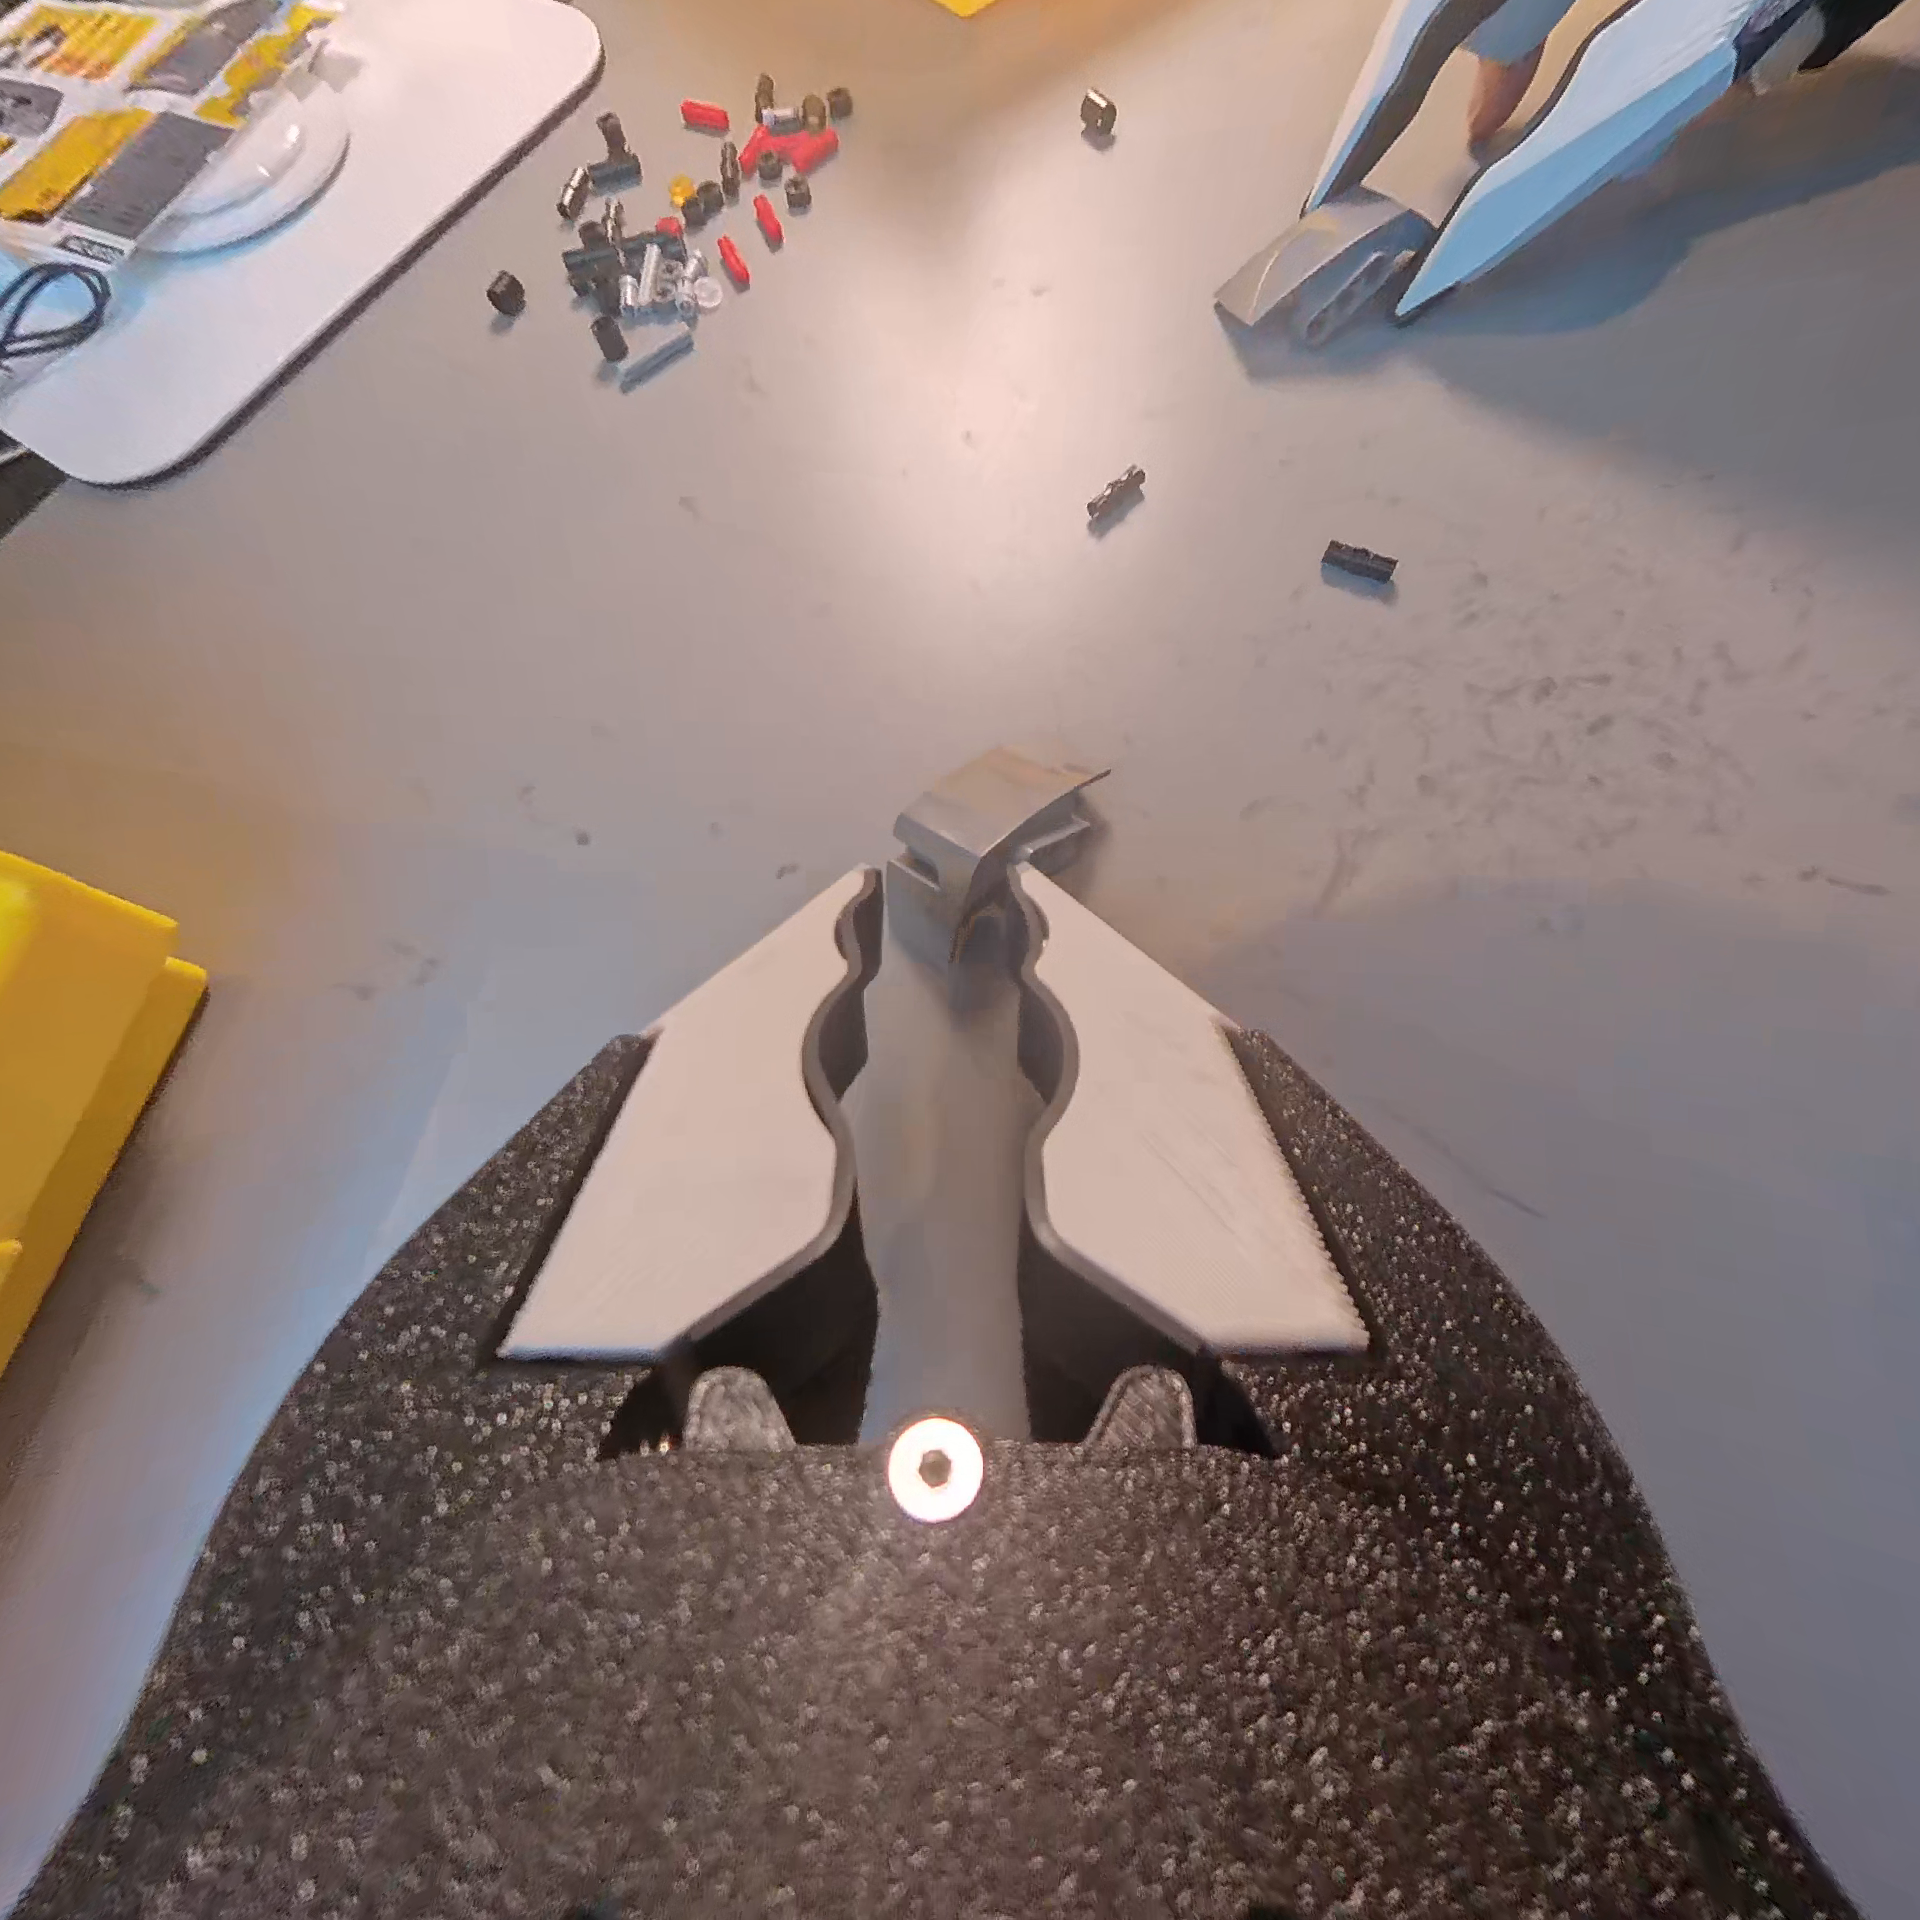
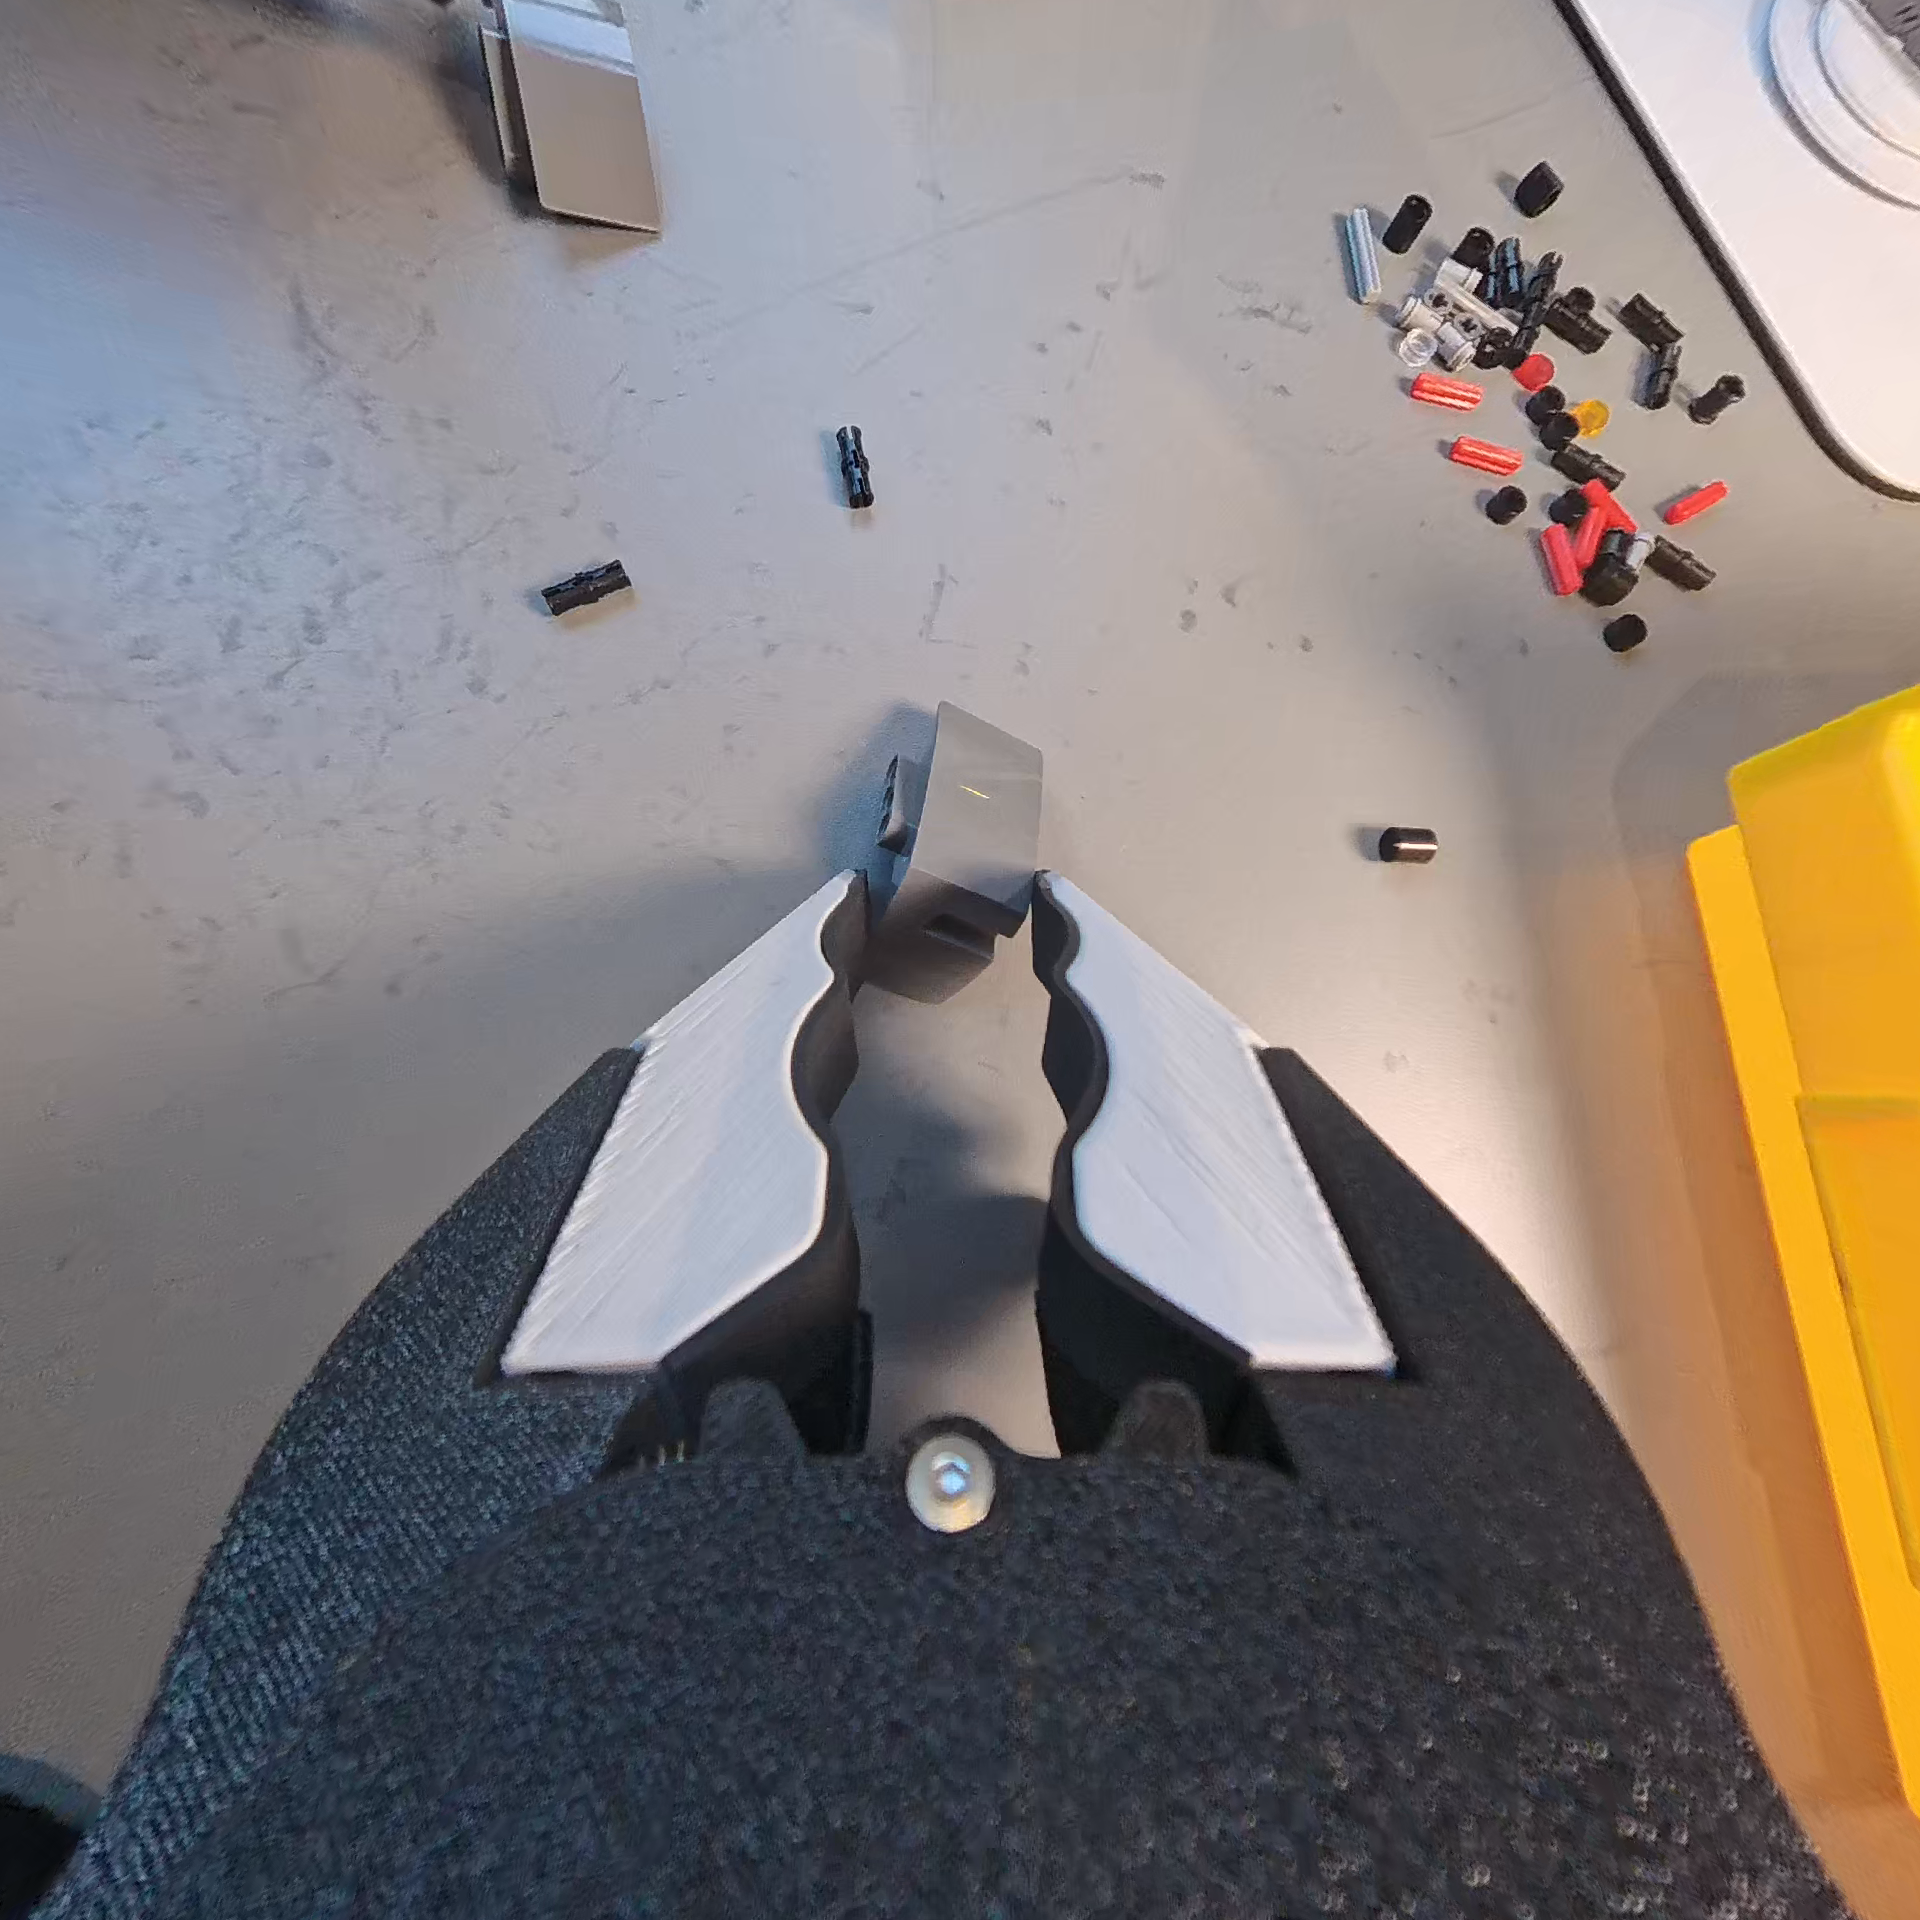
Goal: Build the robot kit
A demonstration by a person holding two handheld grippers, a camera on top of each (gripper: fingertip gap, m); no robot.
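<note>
My left gripper [image 1: 945, 883] is shut on a small grey curved plastic panel piece [image 1: 977, 821] and holds it at the fingertips, low over the grey table [image 1: 623, 644]. My right gripper [image 2: 948, 883] is shut on a similar grey curved panel piece [image 2: 977, 800], tilted, close above the table. The right gripper also shows far off in the left wrist view [image 1: 1382, 281], with its grey piece [image 1: 1309, 270] down at the table surface. Two loose black pins [image 1: 1117, 490] [image 1: 1359, 561] lie between the two grippers; they also show in the right wrist view [image 2: 854, 468] [image 2: 585, 587].
A pile of small black, red and grey parts [image 1: 696, 208] [image 2: 1548, 416] lies beside a white mat [image 1: 312, 312] [image 2: 1714, 239] bearing a booklet [image 1: 125, 104]. A yellow tray [image 1: 73, 1039] [image 2: 1818, 1039] sits at the table's side. A single black bush [image 2: 1405, 844] and a blurred silver block [image 2: 582, 125] are nearby. Across from one pair of fingers to the other is roughly 20 cm.
</note>
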